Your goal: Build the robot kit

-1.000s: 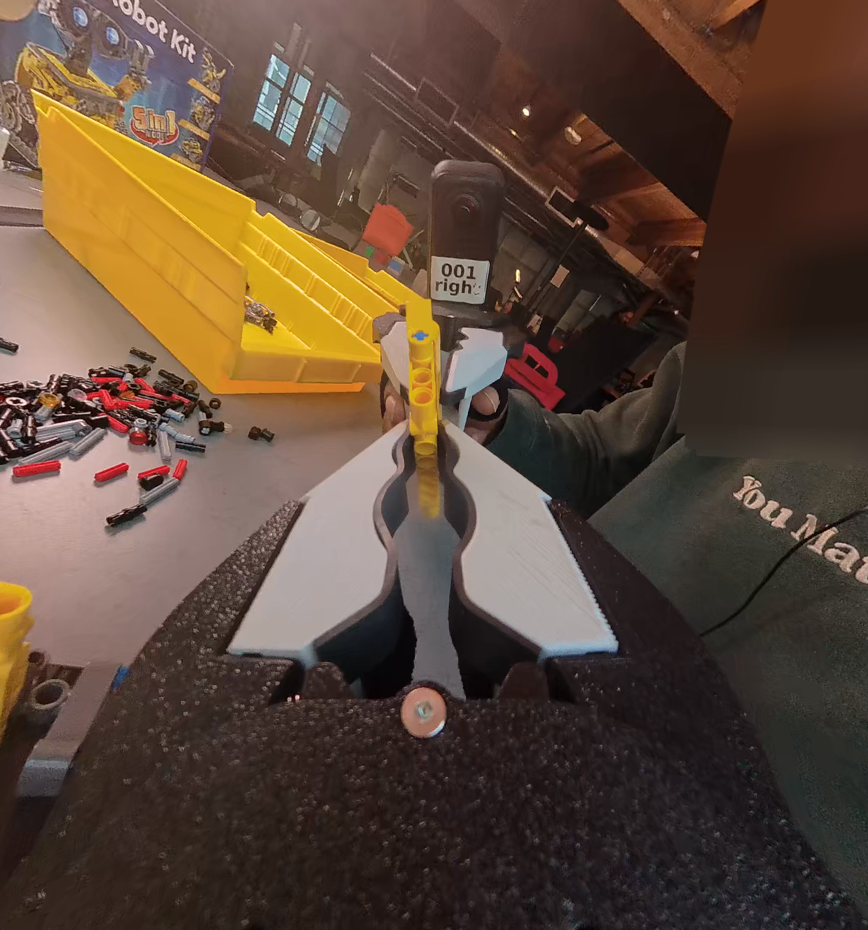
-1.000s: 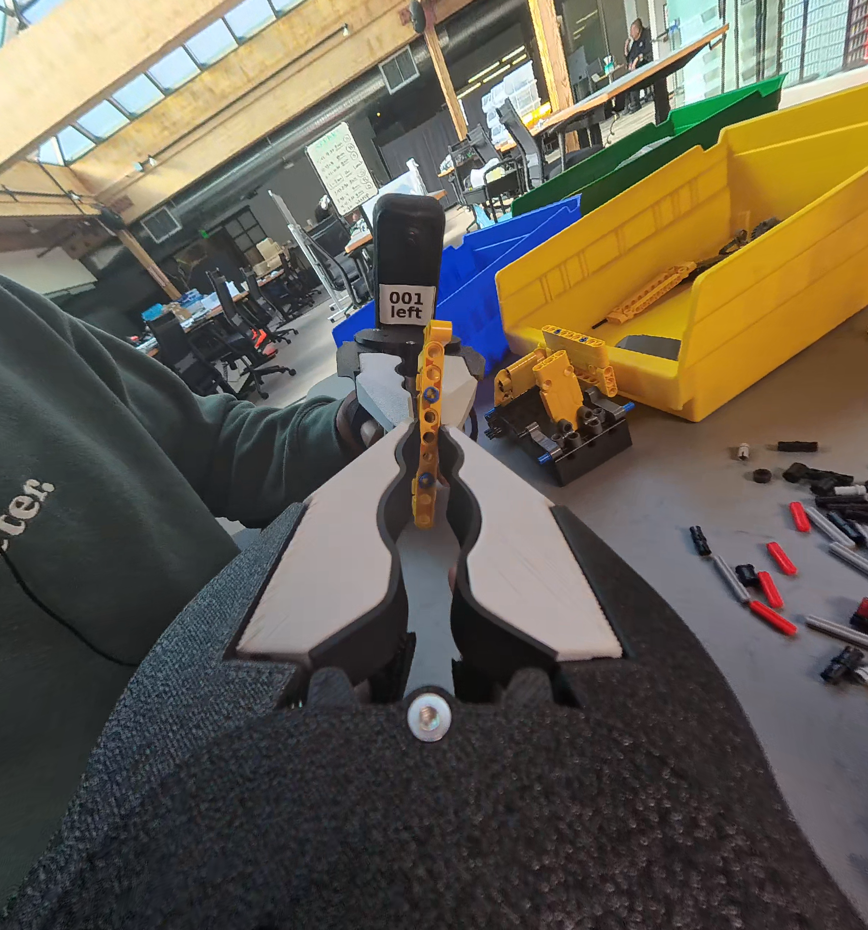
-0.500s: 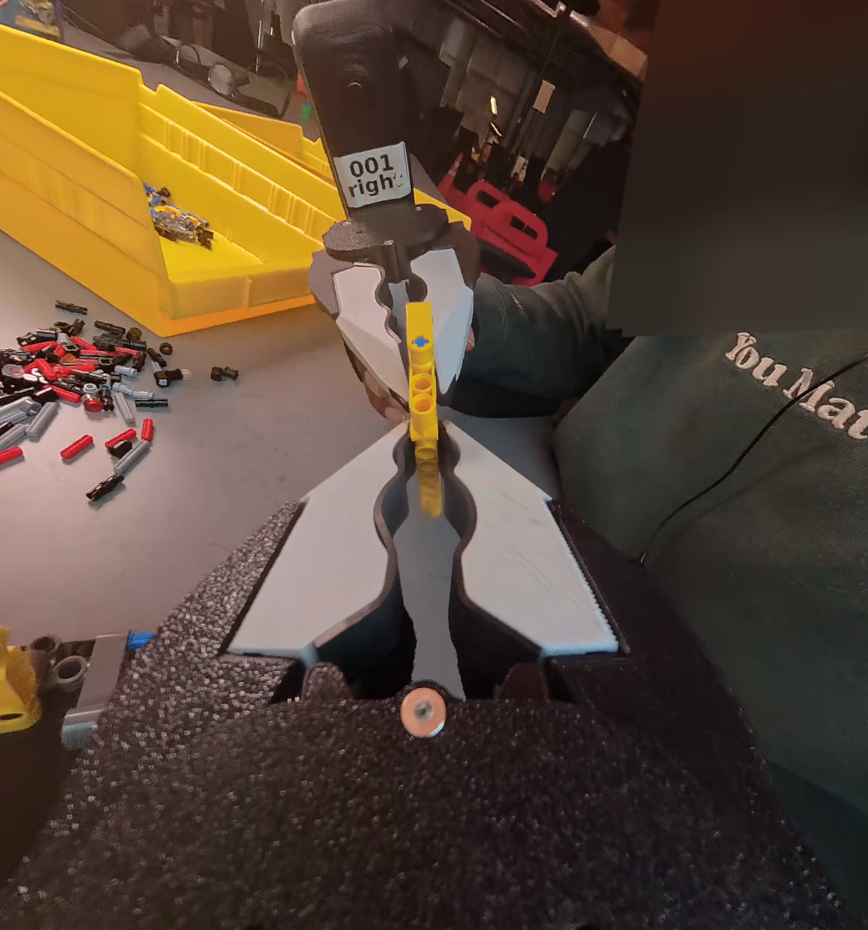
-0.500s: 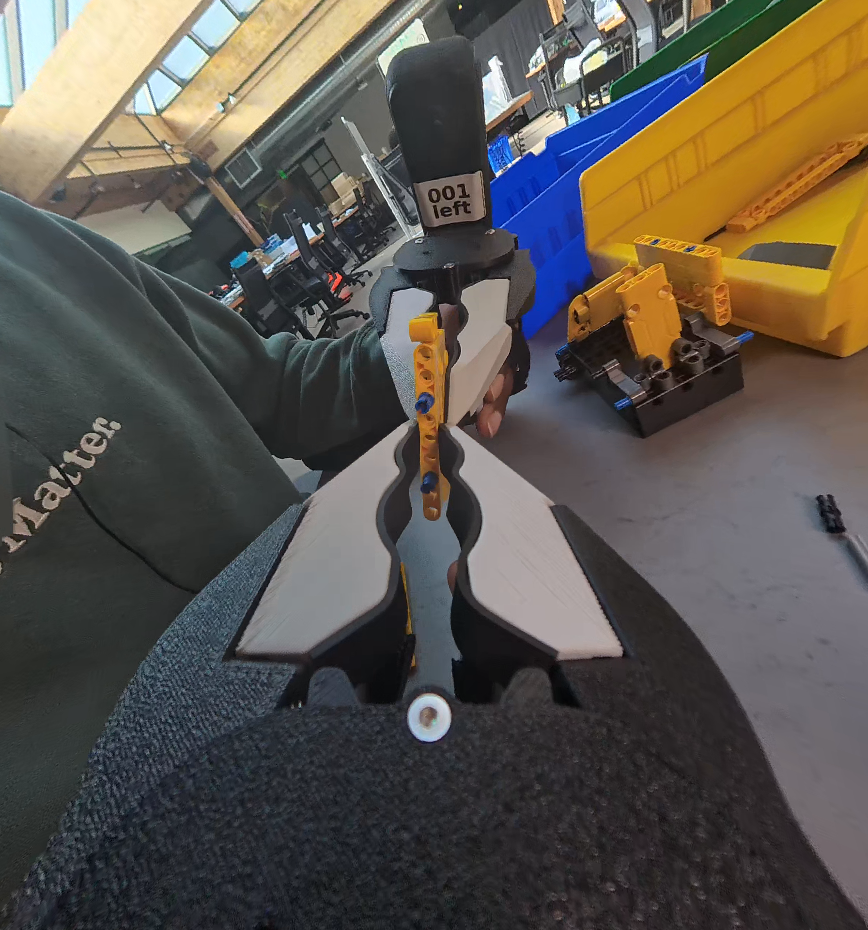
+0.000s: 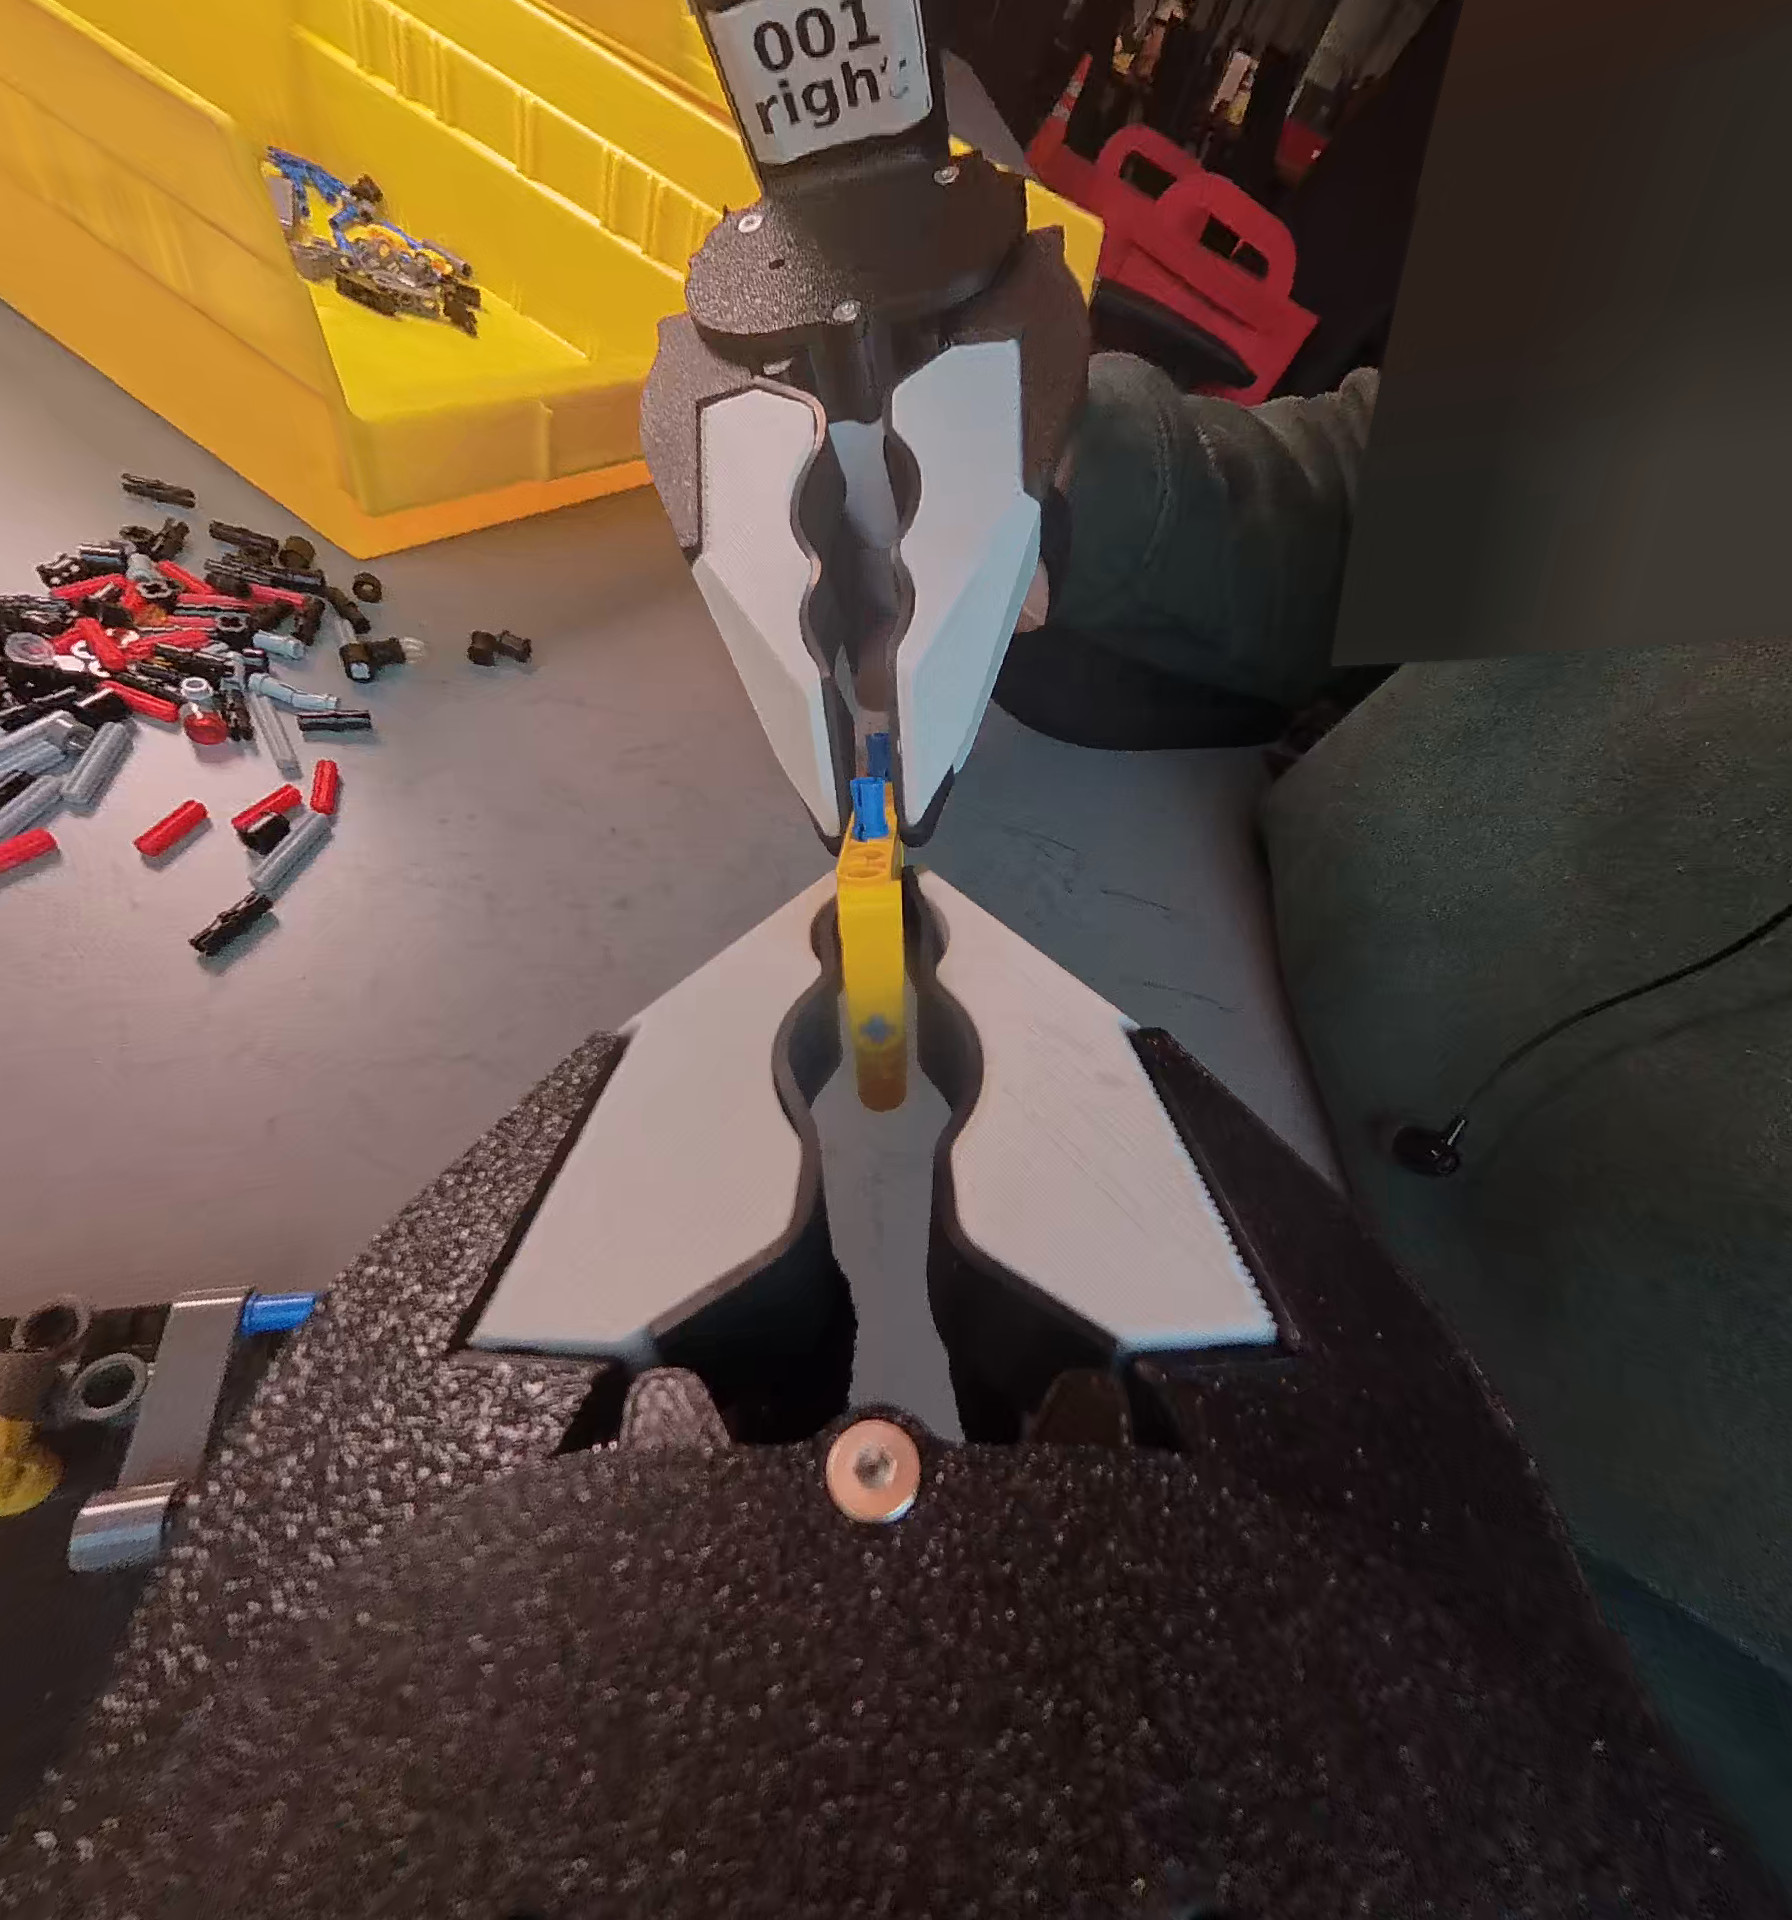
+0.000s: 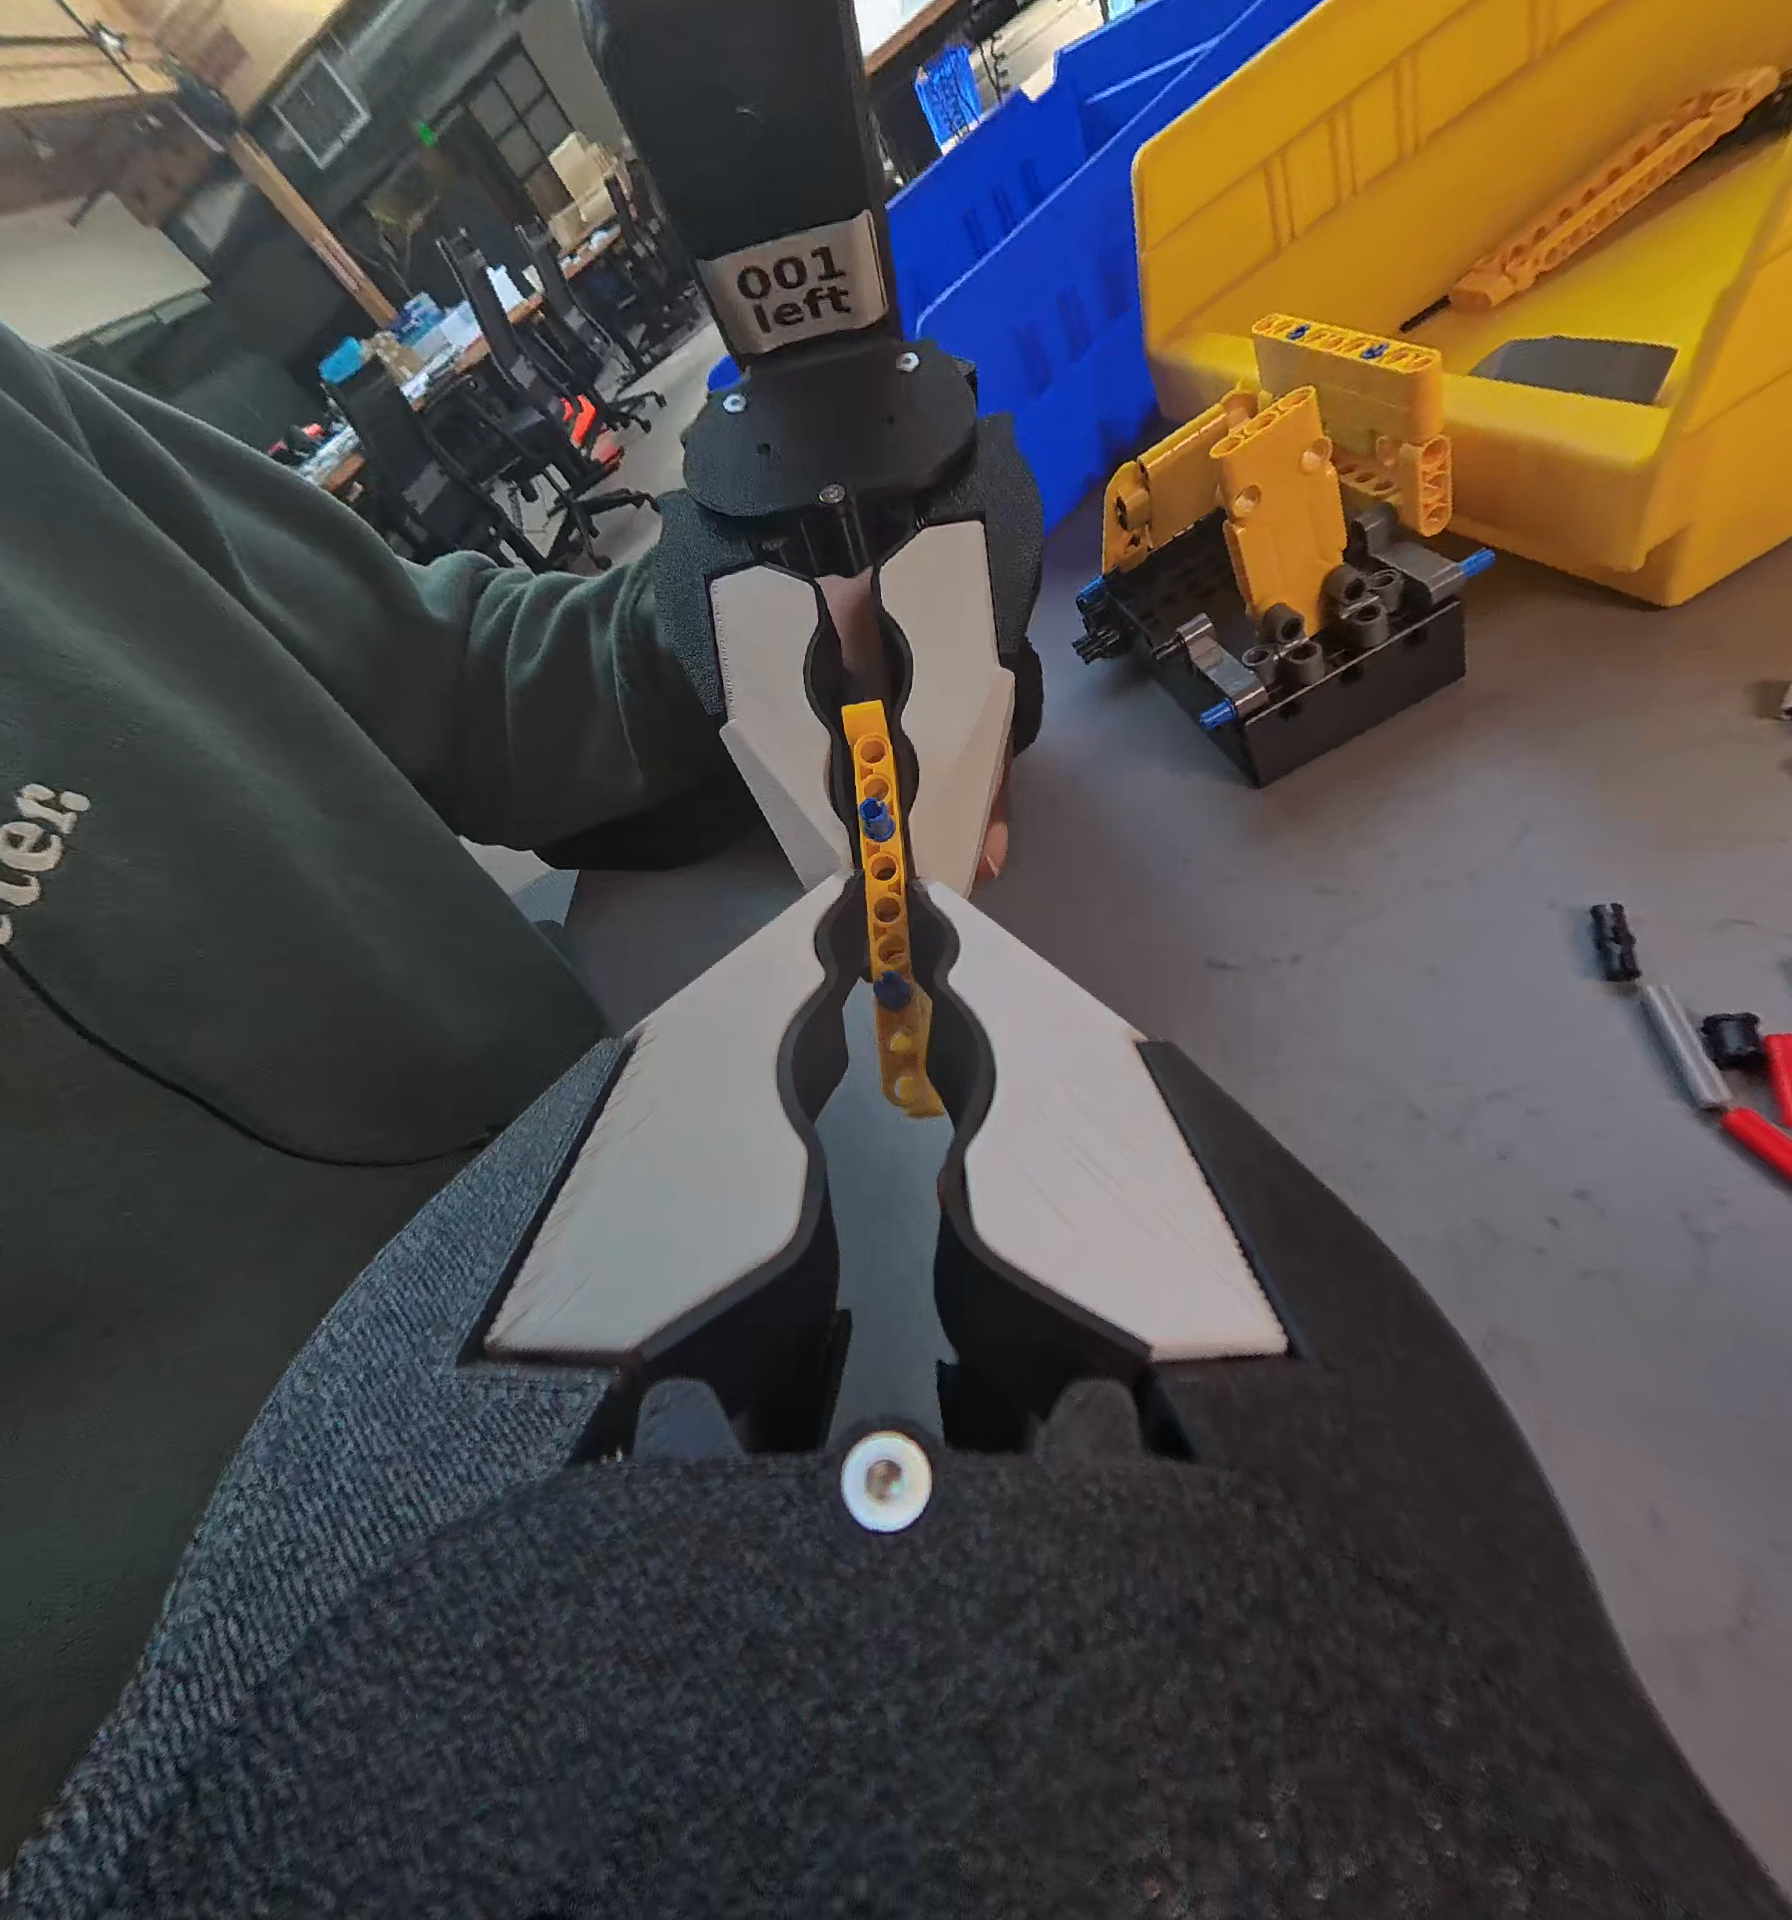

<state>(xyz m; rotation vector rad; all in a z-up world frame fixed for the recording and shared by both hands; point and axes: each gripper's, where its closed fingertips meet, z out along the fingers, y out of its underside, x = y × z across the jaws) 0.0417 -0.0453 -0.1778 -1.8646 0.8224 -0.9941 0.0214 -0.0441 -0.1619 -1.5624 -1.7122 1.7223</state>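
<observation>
Both grippers pinch one yellow perforated plastic beam (image 6: 887, 894) tip to tip.

Left gripper (image 5: 871, 883) clamps one end; right gripper (image 6: 884, 899) clamps the other, above the matte grey table (image 5: 456, 987), near loose red and black pins (image 5: 144, 686).

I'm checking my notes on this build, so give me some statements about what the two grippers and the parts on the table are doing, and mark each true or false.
1. The left gripper and the right gripper point at each other, tips almost meeting. True.
2. The yellow beam carries a blue pin. True.
3. The left gripper is open and empty. False: it is shut on the yellow beam.
4. The loose red, black and grey pins all lie inside the yellow bin. False: they lie on the grey table in front of it.
5. The black-and-yellow assembly sits in a blue bin. False: it stands on the table.
</observation>
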